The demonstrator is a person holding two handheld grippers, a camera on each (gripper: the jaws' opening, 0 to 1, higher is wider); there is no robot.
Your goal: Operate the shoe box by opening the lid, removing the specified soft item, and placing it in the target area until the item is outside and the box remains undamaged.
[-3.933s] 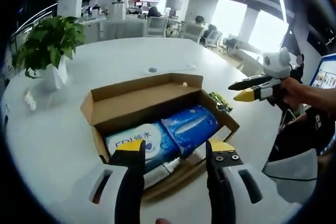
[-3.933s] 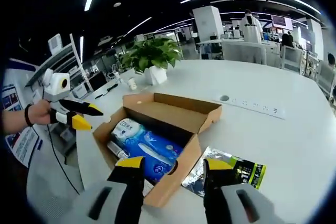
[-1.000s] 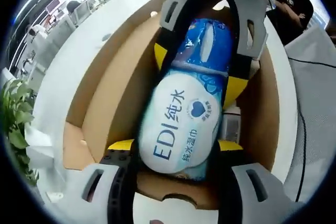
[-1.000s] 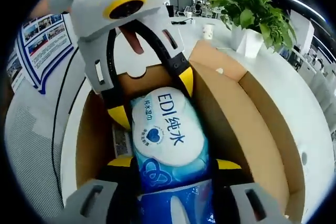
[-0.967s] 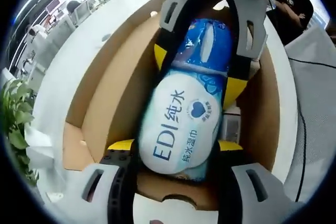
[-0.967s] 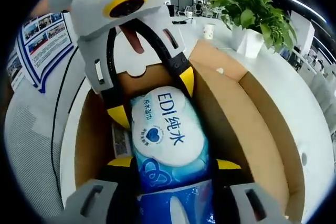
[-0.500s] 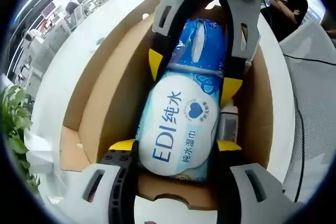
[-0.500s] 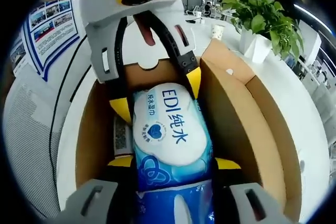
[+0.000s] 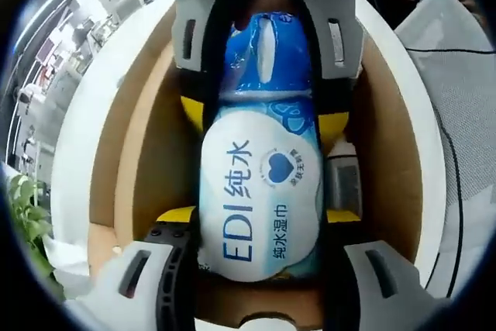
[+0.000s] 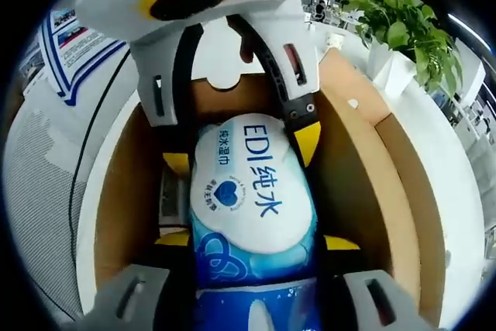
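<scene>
Change: wipes pack (image 9: 262,191) looks bigger than 1 second ago; maybe lifted.
Left gripper (image 9: 260,218): clamped on pack.
Right gripper (image 10: 252,242): clamped too.
Room: shoe box (image 10: 356,160) on white table (image 9: 74,145), plant (image 10: 399,25) behind.

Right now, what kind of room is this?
Probably an open office: a long white table holds the cardboard shoe box, with a potted plant on it and desks behind.

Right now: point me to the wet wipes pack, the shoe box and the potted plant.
wet wipes pack (image 9: 260,199): left gripper view, white printed face.
shoe box (image 10: 353,184): right gripper view, inner side wall.
potted plant (image 10: 399,25): right gripper view, green leaves.
</scene>
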